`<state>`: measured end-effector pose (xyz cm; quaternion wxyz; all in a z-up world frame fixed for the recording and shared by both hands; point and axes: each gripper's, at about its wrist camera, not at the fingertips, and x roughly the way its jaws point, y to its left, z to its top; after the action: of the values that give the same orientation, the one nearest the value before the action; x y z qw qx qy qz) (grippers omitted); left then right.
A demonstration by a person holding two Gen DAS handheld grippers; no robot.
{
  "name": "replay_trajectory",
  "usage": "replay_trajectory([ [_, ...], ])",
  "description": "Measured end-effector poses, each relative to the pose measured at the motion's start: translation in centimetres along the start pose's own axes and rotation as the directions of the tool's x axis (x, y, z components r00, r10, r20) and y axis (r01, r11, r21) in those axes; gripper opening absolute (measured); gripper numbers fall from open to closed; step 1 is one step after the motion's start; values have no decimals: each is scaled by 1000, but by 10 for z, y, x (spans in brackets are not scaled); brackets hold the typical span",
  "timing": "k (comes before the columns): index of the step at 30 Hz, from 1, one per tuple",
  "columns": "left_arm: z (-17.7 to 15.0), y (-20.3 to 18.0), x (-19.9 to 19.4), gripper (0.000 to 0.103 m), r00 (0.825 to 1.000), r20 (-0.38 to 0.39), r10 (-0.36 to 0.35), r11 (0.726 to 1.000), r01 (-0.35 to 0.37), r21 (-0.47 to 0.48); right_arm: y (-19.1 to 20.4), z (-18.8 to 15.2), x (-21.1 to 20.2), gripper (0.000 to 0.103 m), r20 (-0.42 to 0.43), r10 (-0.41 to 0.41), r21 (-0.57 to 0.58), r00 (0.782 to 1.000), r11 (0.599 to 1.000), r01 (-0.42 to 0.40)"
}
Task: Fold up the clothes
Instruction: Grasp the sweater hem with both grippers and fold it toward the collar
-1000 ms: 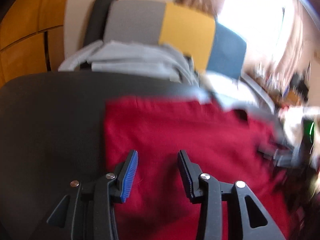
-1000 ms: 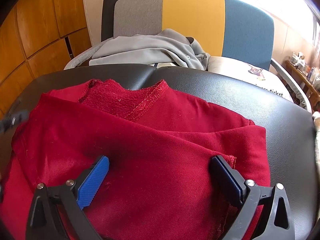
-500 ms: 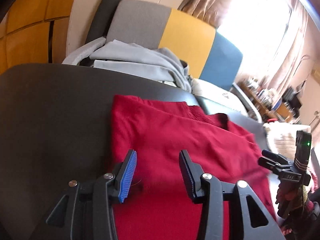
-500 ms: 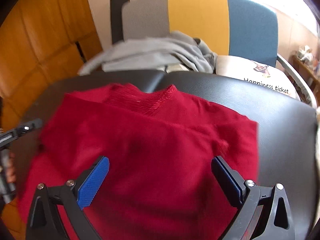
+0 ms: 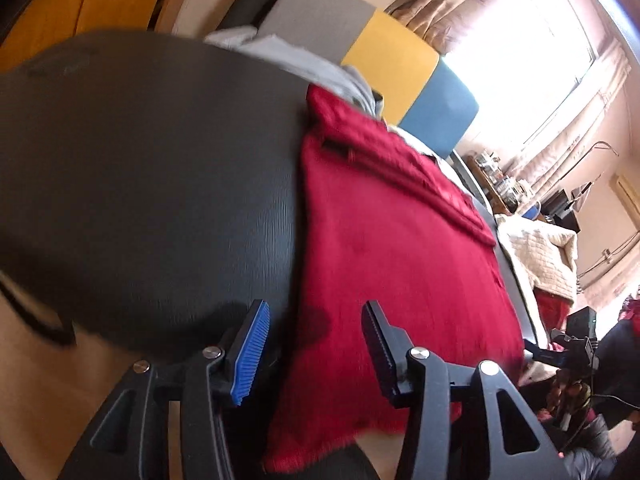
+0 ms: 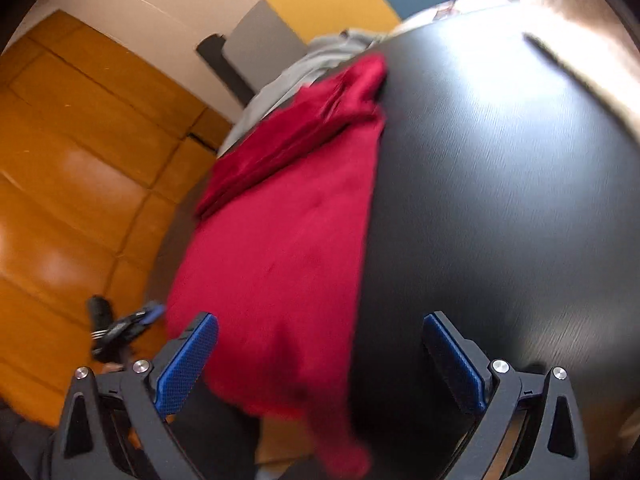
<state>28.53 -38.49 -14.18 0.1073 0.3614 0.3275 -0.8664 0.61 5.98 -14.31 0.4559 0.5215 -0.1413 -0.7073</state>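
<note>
A dark red garment (image 5: 392,264) lies folded lengthwise on the black table (image 5: 152,184), its near hem hanging over the front edge. My left gripper (image 5: 316,352) is open at the garment's near left corner, nothing between its fingers. In the right wrist view the same red garment (image 6: 288,248) runs away from me on the black table (image 6: 500,184). My right gripper (image 6: 320,360) stands wide open over its near right corner, holding nothing. The other gripper (image 6: 120,328) shows small at the left.
A grey garment (image 5: 320,68) lies on a grey, yellow and blue chair (image 5: 392,56) behind the table. Wooden panels (image 6: 72,184) line the left wall. A cream quilted blanket (image 5: 536,252) and clutter sit at the right by the bright window.
Both grippers have pulled back to the table's front edge and tilted outward. The red garment now looks narrower and longer, with its hem over the edge. Both stay open.
</note>
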Motion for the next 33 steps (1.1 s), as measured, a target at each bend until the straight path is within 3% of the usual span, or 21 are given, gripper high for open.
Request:
replay_trajectory([
  [6, -32, -4, 4, 52, 998, -53, -16, 1000, 16, 8, 4, -29, 29, 103, -110, 137, 64, 984, 989, -131],
  [11, -38, -6, 15, 52, 995, -102, -18, 1000, 20, 19, 0, -49, 56, 98, -197, 117, 94, 973, 990, -100],
  [14, -41, -4, 22, 52, 991, -134, -20, 1000, 23, 15, -7, -59, 66, 87, -201, 74, 104, 977, 993, -54],
  [15, -42, -3, 25, 52, 989, -144, -21, 1000, 23, 14, -6, -61, 65, 77, -187, 63, 98, 980, 994, -45],
  [16, -43, -3, 27, 52, 988, -155, -22, 1000, 24, 12, -7, -61, 65, 54, -186, 39, 93, 982, 995, -22],
  [17, -44, -2, 30, 52, 986, -165, -23, 1000, 25, 11, -8, -61, 65, 39, -186, 13, 88, 982, 996, 4],
  [18, -45, -2, 32, 52, 984, -176, -24, 1000, 26, 10, -10, -61, 65, 13, -187, -14, 83, 982, 996, 30],
  [20, -47, 0, 37, 49, 980, -197, -25, 1000, 27, 7, -12, -61, 64, 11, -187, -37, 90, 982, 994, 55],
  [22, -49, -1, 41, 35, 974, -226, -17, 1000, 20, 11, -7, -62, 63, 10, -199, -31, 73, 980, 996, 46],
  [23, -48, -2, 42, 12, 971, -240, -24, 1000, 27, 8, -1, -62, 63, 10, -208, -30, 56, 978, 998, 43],
  [24, -47, -3, 40, 7, 968, -246, -54, 998, 54, -8, 9, -60, 63, 10, -211, -23, 28, 977, 999, 30],
  [27, -35, -11, 23, 8, 956, -221, -192, 981, 187, -41, 35, -43, 51, 10, -166, 62, -5, 984, 998, -64],
  [29, -24, -18, 9, 8, 938, -186, -293, 956, 287, -56, 53, -30, 44, 10, -129, 124, -33, 984, 991, -129],
  [33, 12, -29, -15, 8, 904, -82, -420, 907, 416, -56, 76, -5, 33, 10, -70, 199, -72, 977, 976, -204],
])
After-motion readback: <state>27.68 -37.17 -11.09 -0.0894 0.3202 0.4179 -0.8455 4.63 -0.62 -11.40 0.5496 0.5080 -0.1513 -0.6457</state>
